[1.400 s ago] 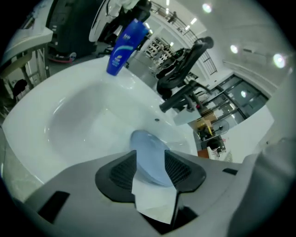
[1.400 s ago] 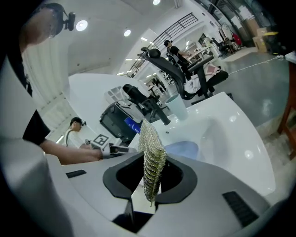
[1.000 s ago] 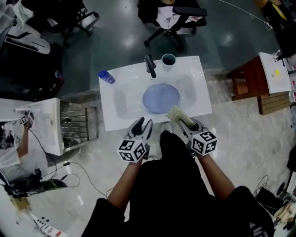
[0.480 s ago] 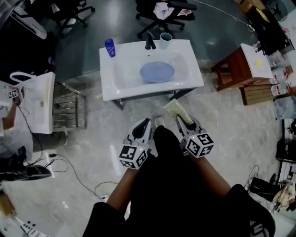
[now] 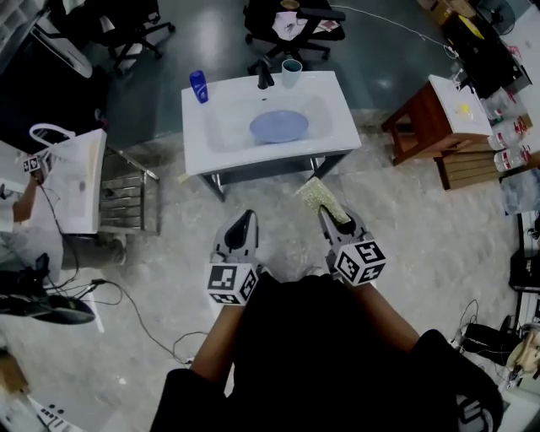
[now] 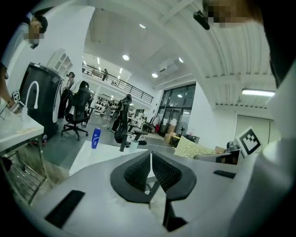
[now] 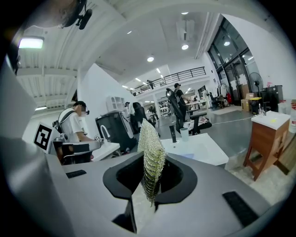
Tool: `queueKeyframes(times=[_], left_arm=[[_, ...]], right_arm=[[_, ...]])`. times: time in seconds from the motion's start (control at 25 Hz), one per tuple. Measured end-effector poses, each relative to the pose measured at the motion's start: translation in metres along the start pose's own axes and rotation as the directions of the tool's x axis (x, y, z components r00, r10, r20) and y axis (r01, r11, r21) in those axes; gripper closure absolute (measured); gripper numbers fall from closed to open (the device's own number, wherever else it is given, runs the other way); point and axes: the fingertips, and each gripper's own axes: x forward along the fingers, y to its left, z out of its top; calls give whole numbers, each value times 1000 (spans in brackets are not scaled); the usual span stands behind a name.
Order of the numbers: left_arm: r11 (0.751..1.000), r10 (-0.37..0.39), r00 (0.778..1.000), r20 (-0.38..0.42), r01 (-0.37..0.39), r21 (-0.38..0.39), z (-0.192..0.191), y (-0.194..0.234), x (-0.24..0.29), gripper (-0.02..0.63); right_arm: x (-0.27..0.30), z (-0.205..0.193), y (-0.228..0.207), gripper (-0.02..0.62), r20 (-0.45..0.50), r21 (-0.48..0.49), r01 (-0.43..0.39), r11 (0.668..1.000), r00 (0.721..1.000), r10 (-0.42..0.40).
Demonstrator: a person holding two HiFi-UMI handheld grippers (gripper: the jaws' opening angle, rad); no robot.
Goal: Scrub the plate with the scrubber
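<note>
The blue plate (image 5: pixel 278 126) lies in the basin of a white sink unit (image 5: pixel 202 139) far ahead of both grippers. My right gripper (image 5: pixel 332 216) (image 7: pixel 151 163) is shut on the yellow-green scrubber (image 5: pixel 316 193) (image 7: pixel 151 143), which sticks up edge-on between its pads. My left gripper (image 5: pixel 244 220) (image 6: pixel 150 158) is shut, with its ribbed pads touching and nothing between them. Both grippers hang over the floor, well short of the sink's front edge. The scrubber (image 6: pixel 196 148) also shows at the right of the left gripper view.
A black tap (image 5: pixel 265 78), a teal cup (image 5: pixel 291 72) and a blue bottle (image 5: pixel 199 85) stand along the sink's back rim. A wooden stool (image 5: pixel 418 122) is to the right. A metal rack (image 5: pixel 126 202) and a white table (image 5: pixel 72 181) are to the left. Office chairs (image 5: pixel 287 25) stand behind.
The sink and plate have receded toward the top of the head view as the grippers drew back from them. The left gripper's jaws have closed. The scrubber stays in the right gripper.
</note>
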Motion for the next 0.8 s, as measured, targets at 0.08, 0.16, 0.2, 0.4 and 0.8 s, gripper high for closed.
queueKeyframes(times=[0.08, 0.16, 0.2, 0.4, 0.8], left_arm=[[999, 18, 1000, 6, -18, 28, 1, -8, -1, 594], [997, 43, 999, 14, -44, 62, 1, -22, 0, 595], [995, 52, 999, 16, -53, 82, 0, -31, 1, 595], [993, 46, 999, -7, -45, 109, -12, -86, 15, 597], [981, 158, 986, -46, -152, 122, -39, -133, 21, 597]], right_arm=[[-15, 3, -10, 532, 16, 1, 11, 1000, 1000, -11], [-33, 6, -24, 533, 33, -6, 25, 1000, 999, -25], [-41, 7, -31, 534, 39, -10, 32, 999, 999, -31], [-75, 5, -71, 537, 30, -54, 58, 997, 998, -56], [-118, -2, -144, 538, 0, -39, 56, 998, 998, -56]])
